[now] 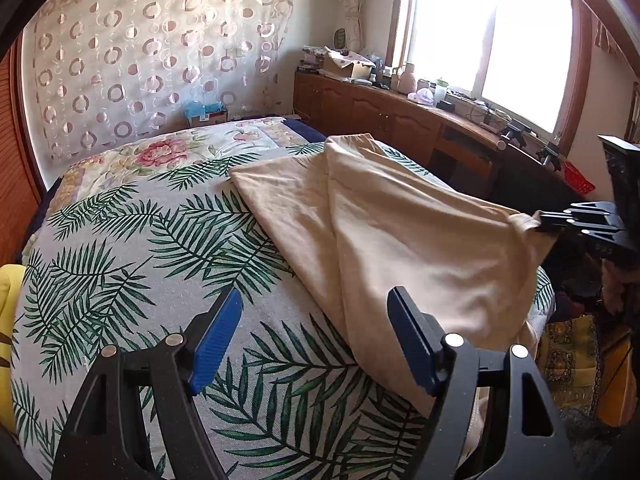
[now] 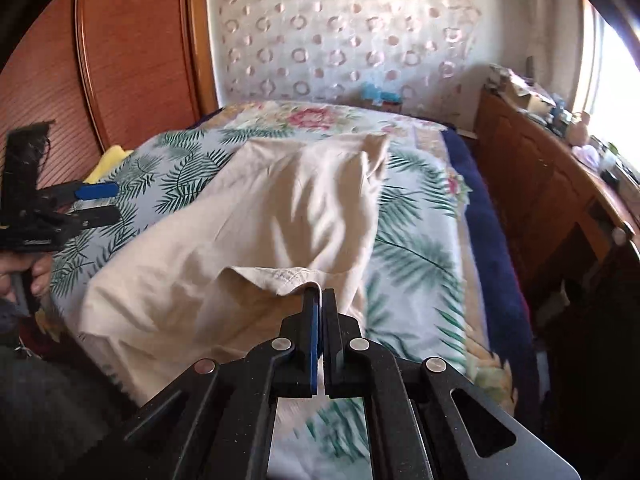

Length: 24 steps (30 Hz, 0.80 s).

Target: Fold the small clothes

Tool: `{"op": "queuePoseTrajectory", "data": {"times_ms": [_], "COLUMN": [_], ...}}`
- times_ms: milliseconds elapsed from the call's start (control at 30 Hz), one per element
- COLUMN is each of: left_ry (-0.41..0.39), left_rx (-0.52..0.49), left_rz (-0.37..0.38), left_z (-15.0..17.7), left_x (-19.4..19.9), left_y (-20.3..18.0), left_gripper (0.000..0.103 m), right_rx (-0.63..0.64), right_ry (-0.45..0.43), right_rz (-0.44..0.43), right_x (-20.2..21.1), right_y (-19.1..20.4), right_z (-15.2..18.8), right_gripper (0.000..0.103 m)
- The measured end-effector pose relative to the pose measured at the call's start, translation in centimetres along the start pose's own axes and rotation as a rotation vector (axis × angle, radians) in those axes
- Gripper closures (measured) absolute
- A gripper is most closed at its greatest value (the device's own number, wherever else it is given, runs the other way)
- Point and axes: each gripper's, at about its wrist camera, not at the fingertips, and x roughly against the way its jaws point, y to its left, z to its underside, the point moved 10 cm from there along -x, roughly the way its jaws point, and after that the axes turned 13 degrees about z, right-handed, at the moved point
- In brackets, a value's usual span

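A beige garment [image 1: 384,232] lies spread on the leaf-print bedcover [image 1: 140,240], loosely doubled over. My left gripper [image 1: 316,336] is open and empty, its blue pads hovering over the garment's near edge. My right gripper [image 2: 320,292] is shut on a hemmed corner of the beige garment [image 2: 280,208] and lifts it above the bed. In the left wrist view the right gripper [image 1: 540,222] pinches the garment at its far right edge. In the right wrist view the left gripper [image 2: 102,202] is open at the left, beside the garment.
A wooden cabinet [image 1: 380,112] with clutter runs under the window on the right. A wooden wardrobe [image 2: 120,60] stands to the left. A yellow cloth [image 2: 108,160] lies at the bed's left edge. A patterned curtain [image 1: 152,60] hangs behind the bed.
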Motion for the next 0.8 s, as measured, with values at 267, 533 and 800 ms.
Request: {"op": "queuePoseTrajectory", "data": {"times_ms": [267,533,800], "left_ry": [0.044,0.069,0.086], "left_rx": [-0.027,-0.04,-0.035], "left_rz": [0.013,0.0,0.003], "left_z": [0.4,0.6,1.5], "left_x": [-1.4,-1.9,-2.3], "left_y": [-1.7,-2.0,-2.1], "left_gripper": [0.027,0.027,0.027], "right_rx": [-0.023,-0.06,-0.046], "right_ry": [0.065,-0.068,-0.005], "right_rz": [-0.018,0.03,-0.015], "right_x": [0.6,1.6,-2.2], "right_y": [-2.1,-1.2,1.5], "right_z": [3.7,0.6,1.3], "right_gripper": [0.102,0.054,0.049]}}
